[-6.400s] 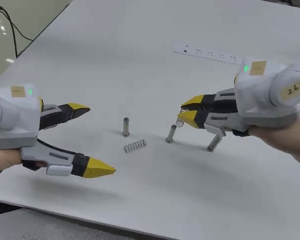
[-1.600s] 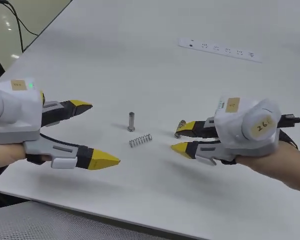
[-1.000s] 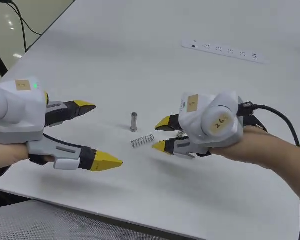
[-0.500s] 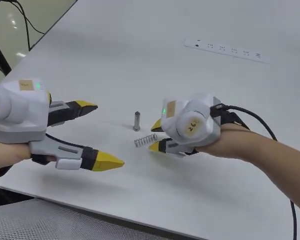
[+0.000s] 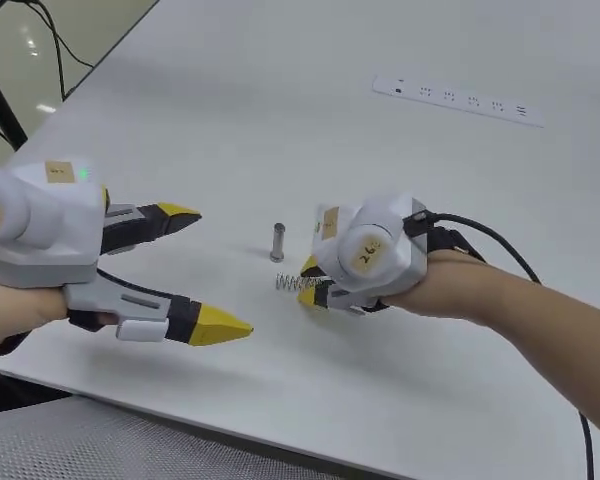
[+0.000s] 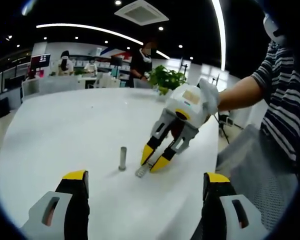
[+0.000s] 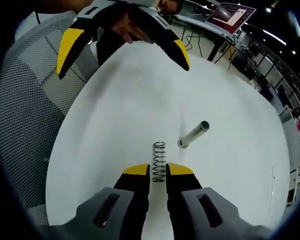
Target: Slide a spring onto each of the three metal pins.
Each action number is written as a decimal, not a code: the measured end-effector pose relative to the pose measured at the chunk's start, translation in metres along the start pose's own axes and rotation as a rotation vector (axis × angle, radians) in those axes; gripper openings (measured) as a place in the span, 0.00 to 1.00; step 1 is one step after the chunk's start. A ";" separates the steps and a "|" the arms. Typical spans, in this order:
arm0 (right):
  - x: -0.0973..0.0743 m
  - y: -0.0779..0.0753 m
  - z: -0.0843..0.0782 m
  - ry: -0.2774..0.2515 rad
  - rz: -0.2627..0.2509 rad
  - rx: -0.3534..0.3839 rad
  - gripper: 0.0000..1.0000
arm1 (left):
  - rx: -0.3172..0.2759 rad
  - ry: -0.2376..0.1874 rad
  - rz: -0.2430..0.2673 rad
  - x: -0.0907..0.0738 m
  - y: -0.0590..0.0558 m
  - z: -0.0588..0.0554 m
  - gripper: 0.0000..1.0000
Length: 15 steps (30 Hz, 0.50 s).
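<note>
Clamps right tool (image 7: 159, 171) on coiled wire spring (image 7: 159, 151), near end hidden between yellow tips, beside smooth upright metal pin (image 7: 192, 134); holds left tool (image 5: 210, 270) spread wide.

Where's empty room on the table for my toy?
The bare table between the power strip and the pin is free, and the near edge by the right gripper too. It's crowded around the pin, where the right gripper's jaws flank the spring and the left gripper is open.

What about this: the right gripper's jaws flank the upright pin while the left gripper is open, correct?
No: the right gripper view shows the right gripper's jaws flanking the lying spring, not the pin beside it. The left gripper is open.
</note>
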State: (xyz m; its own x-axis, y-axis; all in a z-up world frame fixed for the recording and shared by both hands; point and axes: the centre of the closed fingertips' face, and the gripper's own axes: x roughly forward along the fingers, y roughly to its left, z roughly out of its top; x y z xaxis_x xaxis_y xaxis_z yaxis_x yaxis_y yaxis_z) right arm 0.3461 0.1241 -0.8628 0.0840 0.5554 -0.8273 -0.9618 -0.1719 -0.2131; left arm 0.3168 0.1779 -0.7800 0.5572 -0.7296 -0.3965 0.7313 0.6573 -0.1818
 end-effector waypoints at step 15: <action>-0.022 0.007 0.000 -0.036 -0.025 0.023 0.07 | 0.011 0.004 -0.029 0.005 -0.010 0.003 0.90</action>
State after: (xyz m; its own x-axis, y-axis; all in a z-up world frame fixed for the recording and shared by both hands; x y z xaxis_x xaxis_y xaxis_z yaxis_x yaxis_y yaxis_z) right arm 0.3377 0.1108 -0.8458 0.0992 0.5880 -0.8028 -0.9652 -0.1392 -0.2213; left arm 0.3135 0.1670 -0.7773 0.5338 -0.7476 -0.3952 0.7516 0.6336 -0.1834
